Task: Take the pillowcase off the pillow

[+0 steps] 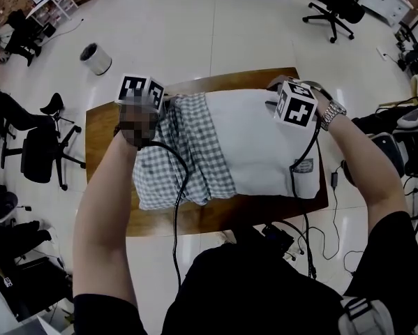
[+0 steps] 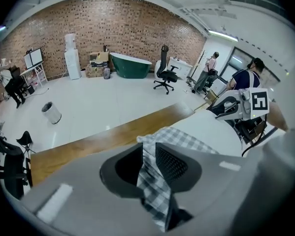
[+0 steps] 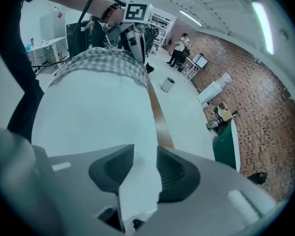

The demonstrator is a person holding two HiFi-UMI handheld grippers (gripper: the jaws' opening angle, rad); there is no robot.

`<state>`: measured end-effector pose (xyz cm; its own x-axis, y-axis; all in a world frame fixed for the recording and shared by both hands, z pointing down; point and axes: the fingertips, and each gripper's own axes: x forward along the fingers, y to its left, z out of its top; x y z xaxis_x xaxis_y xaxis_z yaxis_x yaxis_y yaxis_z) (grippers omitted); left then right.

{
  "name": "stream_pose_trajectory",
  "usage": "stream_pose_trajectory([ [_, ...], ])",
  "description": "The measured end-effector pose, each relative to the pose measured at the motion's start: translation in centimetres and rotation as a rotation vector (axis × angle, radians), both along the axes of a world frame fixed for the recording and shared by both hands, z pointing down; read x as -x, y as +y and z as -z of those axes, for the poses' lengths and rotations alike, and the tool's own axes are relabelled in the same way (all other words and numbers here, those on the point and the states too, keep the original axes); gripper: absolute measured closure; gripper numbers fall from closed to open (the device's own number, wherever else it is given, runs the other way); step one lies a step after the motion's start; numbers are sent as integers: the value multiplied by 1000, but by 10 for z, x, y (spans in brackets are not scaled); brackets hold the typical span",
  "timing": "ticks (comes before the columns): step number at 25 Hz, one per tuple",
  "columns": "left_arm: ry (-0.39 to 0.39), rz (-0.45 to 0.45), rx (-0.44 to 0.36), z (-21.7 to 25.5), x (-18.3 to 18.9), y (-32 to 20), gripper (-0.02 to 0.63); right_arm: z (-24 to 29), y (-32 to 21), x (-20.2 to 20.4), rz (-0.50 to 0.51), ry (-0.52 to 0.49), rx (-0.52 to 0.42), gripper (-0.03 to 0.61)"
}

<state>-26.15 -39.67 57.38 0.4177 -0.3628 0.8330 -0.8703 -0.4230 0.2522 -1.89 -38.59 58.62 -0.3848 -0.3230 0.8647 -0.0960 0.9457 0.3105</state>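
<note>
Left gripper (image 2: 147,167) is keeping its jaws slightly apart, with the grey-white checked fabric pillowcase (image 1: 184,152) hanging loosely between them. Right gripper (image 3: 145,168) is gaping wider around a corner of the plump white pillow (image 1: 264,142). Pillowcase is bunching over the pillow's 9 o'clock end, on the brown wooden table (image 1: 102,128).

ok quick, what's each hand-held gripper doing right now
Left hand-held gripper: slightly open, pillowcase between its jaws.
Right hand-held gripper: open, pillow corner between its jaws.
</note>
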Motion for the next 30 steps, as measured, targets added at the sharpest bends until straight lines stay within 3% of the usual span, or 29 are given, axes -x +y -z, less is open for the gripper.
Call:
stream_pose_trajectory([
  [17, 65, 2, -111, 40, -22, 95, 511, 42, 92, 31, 38, -52, -57, 379],
  [30, 89, -6, -157, 27, -90, 192, 442, 31, 179, 24, 124, -31, -70, 351],
])
